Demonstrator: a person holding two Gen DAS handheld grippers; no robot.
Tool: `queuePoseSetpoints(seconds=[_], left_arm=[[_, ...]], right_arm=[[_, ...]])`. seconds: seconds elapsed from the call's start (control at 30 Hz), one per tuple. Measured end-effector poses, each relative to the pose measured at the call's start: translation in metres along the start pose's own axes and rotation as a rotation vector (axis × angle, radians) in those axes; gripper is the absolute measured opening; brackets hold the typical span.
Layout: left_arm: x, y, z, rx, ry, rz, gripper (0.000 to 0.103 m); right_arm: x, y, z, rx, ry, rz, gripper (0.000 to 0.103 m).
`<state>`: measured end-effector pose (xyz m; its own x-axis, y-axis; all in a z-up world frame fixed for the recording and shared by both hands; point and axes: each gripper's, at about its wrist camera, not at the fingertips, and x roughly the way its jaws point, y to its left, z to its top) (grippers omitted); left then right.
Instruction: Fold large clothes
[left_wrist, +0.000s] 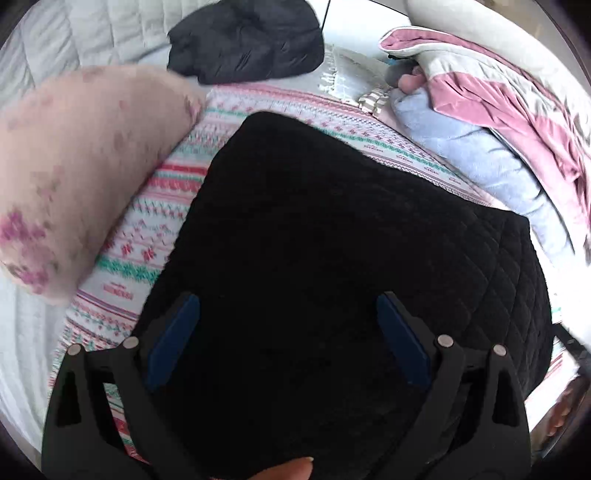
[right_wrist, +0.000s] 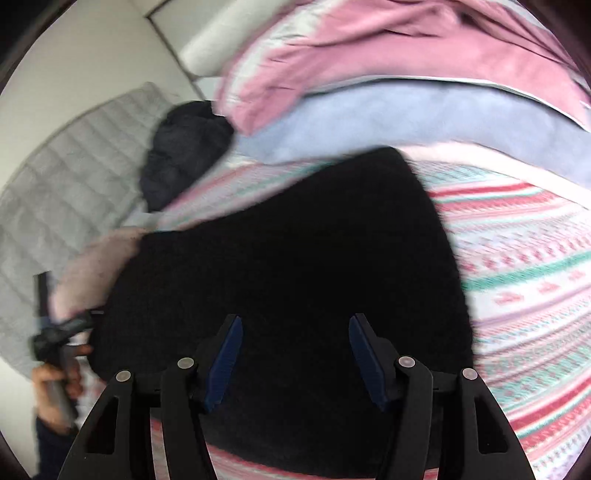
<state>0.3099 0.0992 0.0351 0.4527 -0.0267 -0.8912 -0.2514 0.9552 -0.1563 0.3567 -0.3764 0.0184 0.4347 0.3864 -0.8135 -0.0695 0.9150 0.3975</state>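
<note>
A black quilted garment (left_wrist: 332, 236) lies folded into a rough rectangle on a striped pink, white and green blanket (left_wrist: 155, 236). It also shows in the right wrist view (right_wrist: 295, 251). My left gripper (left_wrist: 288, 310) is open above the garment's near part, with nothing between its blue pads (left_wrist: 173, 339). My right gripper (right_wrist: 295, 332) is open over the garment too, holding nothing. The left gripper's handle and the hand on it show at the left edge of the right wrist view (right_wrist: 55, 339).
A pink floral pillow (left_wrist: 66, 173) lies left of the garment. A dark jacket (left_wrist: 247, 40) lies at the back. A heap of pink (left_wrist: 517, 122) and light blue (left_wrist: 480, 162) bedding is at the right. A grey quilted mattress (right_wrist: 62, 177) lies beyond.
</note>
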Motion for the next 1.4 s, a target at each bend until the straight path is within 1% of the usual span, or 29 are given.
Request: queuePoseSetpoints(seconds=[0.07,0.13,0.17,0.2,0.23,0.27,0.37,0.47,0.53,0.57,0.6,0.63,0.67,0.7,0.73,0.8,0.87,0.9,0.93,1.0,1.03,1.07,1.1,1.13,1.23,1.33,1.4], left_arm=[[0.010,0.005,-0.004,-0.006,0.021,-0.023,0.096],[0.027,0.008,-0.008,-0.029,0.069,-0.055,0.098],[0.037,0.015,-0.009,-0.056,0.101,-0.084,0.099],[0.039,0.020,-0.010,-0.075,0.118,-0.106,0.102],[0.043,0.024,-0.010,-0.093,0.126,-0.127,0.102],[0.044,0.025,-0.009,-0.093,0.125,-0.134,0.103],[0.044,0.018,-0.013,-0.052,0.099,-0.103,0.103],[0.041,0.013,-0.014,-0.039,0.083,-0.084,0.103],[0.035,0.012,-0.009,-0.053,0.084,-0.080,0.102],[0.030,0.011,-0.007,-0.060,0.076,-0.068,0.100],[0.021,0.010,-0.005,-0.063,0.056,-0.040,0.097],[0.011,0.007,-0.003,-0.060,0.027,-0.010,0.096],[0.001,0.003,-0.003,-0.050,-0.010,0.010,0.096],[-0.010,-0.004,-0.004,-0.028,-0.055,0.012,0.096],[-0.016,-0.013,-0.004,-0.001,-0.086,0.003,0.096],[-0.020,-0.033,-0.009,0.060,-0.105,-0.008,0.096],[-0.010,-0.052,-0.014,0.113,-0.088,0.015,0.096],[-0.002,-0.059,-0.018,0.134,-0.075,0.036,0.096],[0.007,-0.063,-0.021,0.149,-0.061,0.059,0.096],[0.019,-0.060,-0.027,0.148,-0.047,0.075,0.097],[0.025,-0.059,-0.028,0.136,-0.038,0.073,0.097],[0.031,-0.056,-0.029,0.127,-0.022,0.076,0.098],[0.033,-0.053,-0.029,0.129,-0.012,0.078,0.098],[0.036,-0.054,-0.030,0.142,-0.005,0.086,0.099],[0.038,-0.058,-0.030,0.177,-0.014,0.117,0.100],[0.038,-0.054,-0.023,0.152,0.010,0.095,0.101],[0.034,-0.053,-0.022,0.145,0.008,0.087,0.100]], right_arm=[[0.011,-0.014,-0.002,0.024,0.039,0.007,0.061],[0.022,-0.021,-0.004,0.031,0.066,0.008,0.061],[0.029,-0.020,-0.005,0.020,0.079,0.000,0.061],[0.035,-0.019,-0.006,0.011,0.088,-0.010,0.062],[0.041,-0.017,-0.006,-0.001,0.100,-0.025,0.062],[0.047,-0.015,-0.006,-0.008,0.109,-0.038,0.062],[0.061,-0.011,-0.006,-0.014,0.140,-0.079,0.064],[0.057,-0.005,-0.002,-0.024,0.146,-0.104,0.064],[0.052,-0.001,0.001,-0.020,0.130,-0.125,0.064],[0.048,0.004,0.002,-0.025,0.114,-0.143,0.064],[0.038,0.013,0.004,-0.039,0.072,-0.157,0.064],[0.031,0.020,0.005,-0.053,0.036,-0.139,0.064],[0.023,0.029,0.005,-0.066,0.003,-0.099,0.064],[0.014,0.043,0.005,-0.083,-0.039,-0.033,0.064],[0.010,0.053,0.005,-0.098,-0.062,-0.003,0.064],[0.007,0.084,0.002,-0.161,-0.102,0.045,0.064],[0.012,0.119,-0.005,-0.252,-0.106,0.082,0.064],[0.019,0.140,-0.012,-0.309,-0.096,0.099,0.064],[0.024,0.152,-0.017,-0.348,-0.075,0.103,0.064],[0.050,0.175,-0.029,-0.413,0.007,0.072,0.064],[0.062,0.179,-0.032,-0.415,0.040,0.052,0.064],[0.081,0.179,-0.036,-0.414,0.098,0.016,0.065],[0.096,0.178,-0.039,-0.420,0.137,-0.004,0.065],[0.106,0.178,-0.041,-0.431,0.156,-0.013,0.066],[0.113,0.174,-0.040,-0.440,0.175,-0.007,0.067],[0.113,0.173,-0.034,-0.436,0.163,0.016,0.068],[0.100,0.172,-0.030,-0.451,0.147,0.040,0.069]])
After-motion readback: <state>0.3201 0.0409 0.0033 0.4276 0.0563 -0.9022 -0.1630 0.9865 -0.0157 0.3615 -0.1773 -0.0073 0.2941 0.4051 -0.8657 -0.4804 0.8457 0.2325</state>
